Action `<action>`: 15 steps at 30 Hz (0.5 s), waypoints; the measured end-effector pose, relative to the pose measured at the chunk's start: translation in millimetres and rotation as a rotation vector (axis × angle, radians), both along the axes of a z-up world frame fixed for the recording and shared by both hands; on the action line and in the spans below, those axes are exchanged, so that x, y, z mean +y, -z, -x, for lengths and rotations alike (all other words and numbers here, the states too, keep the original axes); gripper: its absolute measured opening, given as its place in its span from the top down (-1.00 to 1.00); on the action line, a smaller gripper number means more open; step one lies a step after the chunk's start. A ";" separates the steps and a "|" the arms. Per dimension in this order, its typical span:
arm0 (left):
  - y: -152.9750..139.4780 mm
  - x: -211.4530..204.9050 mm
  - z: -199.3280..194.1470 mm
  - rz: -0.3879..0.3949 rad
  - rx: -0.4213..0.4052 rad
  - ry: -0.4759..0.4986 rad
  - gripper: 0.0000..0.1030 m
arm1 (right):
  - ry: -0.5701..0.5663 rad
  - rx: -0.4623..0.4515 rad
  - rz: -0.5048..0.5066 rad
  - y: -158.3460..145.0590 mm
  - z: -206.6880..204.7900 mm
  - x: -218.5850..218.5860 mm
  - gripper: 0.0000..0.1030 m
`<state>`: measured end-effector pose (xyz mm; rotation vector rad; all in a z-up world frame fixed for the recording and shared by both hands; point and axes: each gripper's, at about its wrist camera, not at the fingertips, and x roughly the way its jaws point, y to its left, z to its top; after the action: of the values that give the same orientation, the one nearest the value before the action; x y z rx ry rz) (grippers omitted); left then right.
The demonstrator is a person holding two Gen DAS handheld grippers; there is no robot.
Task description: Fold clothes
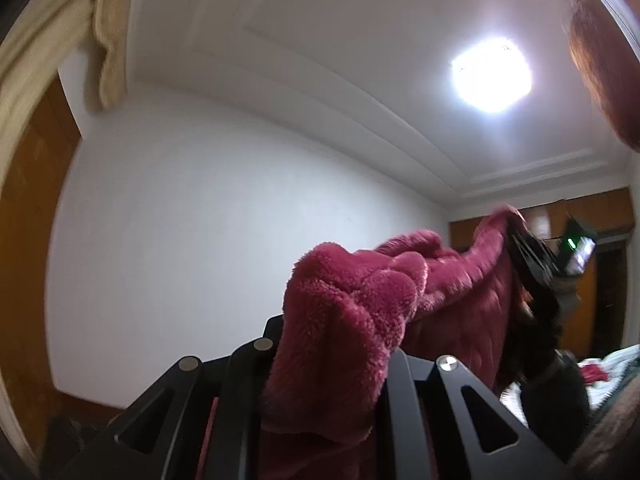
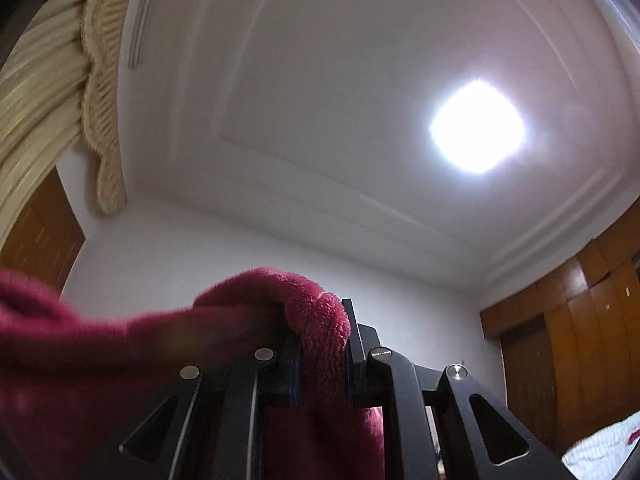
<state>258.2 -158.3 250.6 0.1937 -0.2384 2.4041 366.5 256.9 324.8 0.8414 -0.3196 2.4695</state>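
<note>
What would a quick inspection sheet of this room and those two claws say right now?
Surface: white bedding low at right, only partly seen.
Job's things: red fleece garment held up between both claws.
Clutter: red and pale cloth pieces on the bedding.
Grippers: left claw shut on the garment; right claw shut on it too.
Cables: nothing seen.
Surroundings: white wall, ceiling light, beige curtain, brown wardrobe.
</note>
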 end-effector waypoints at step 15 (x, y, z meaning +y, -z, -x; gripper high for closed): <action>103.8 83.7 46.9 0.109 -0.329 0.443 -0.52 | 0.012 0.097 -0.171 -54.6 -5.7 -49.2 0.68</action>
<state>211.2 -74.6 146.8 -0.2816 -0.2676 1.9875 372.2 207.7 379.3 1.0228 -0.5044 2.4063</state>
